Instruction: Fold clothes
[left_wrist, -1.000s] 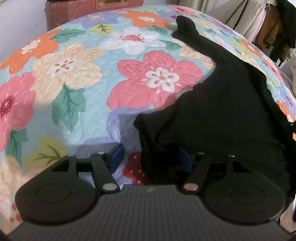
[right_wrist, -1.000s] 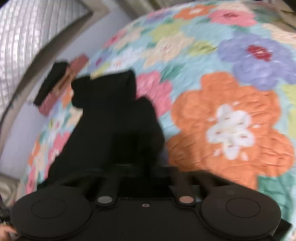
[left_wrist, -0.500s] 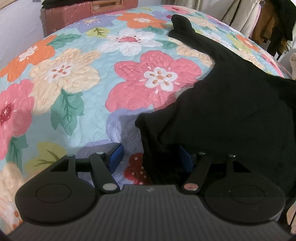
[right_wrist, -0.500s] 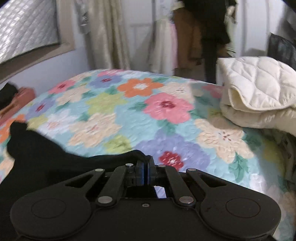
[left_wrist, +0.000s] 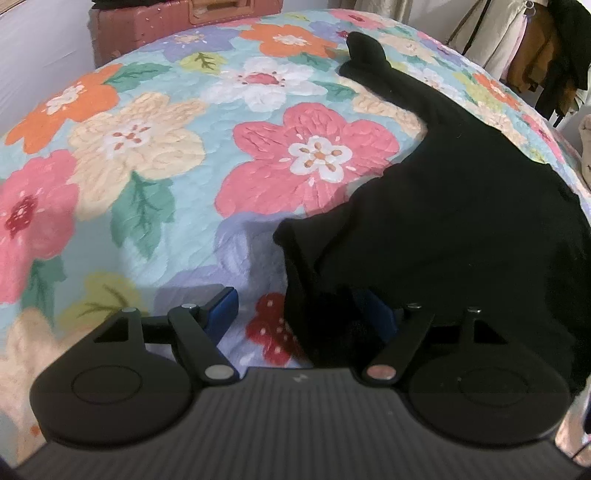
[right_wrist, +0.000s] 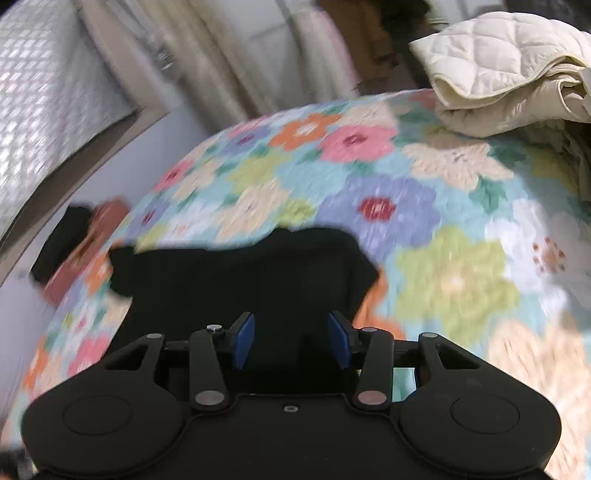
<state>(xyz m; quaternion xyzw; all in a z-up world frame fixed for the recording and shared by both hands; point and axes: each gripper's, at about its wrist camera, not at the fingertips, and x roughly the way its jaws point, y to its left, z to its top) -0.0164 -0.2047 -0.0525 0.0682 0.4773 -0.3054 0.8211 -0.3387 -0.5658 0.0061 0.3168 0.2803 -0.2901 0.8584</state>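
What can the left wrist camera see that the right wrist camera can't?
Only the left wrist view shows the big pink flower on the bedspread, the long black sleeve stretching away, and coats hanging at the far right. Only the right wrist view shows the folded cream quilt on the bed, the pale curtains and the padded headboard. Both show the flowery bedspread, the black garment lying on it and the pink suitcase. Each view shows its own tool: the left tool and right tool both have jaws opening, pressing on nothing.
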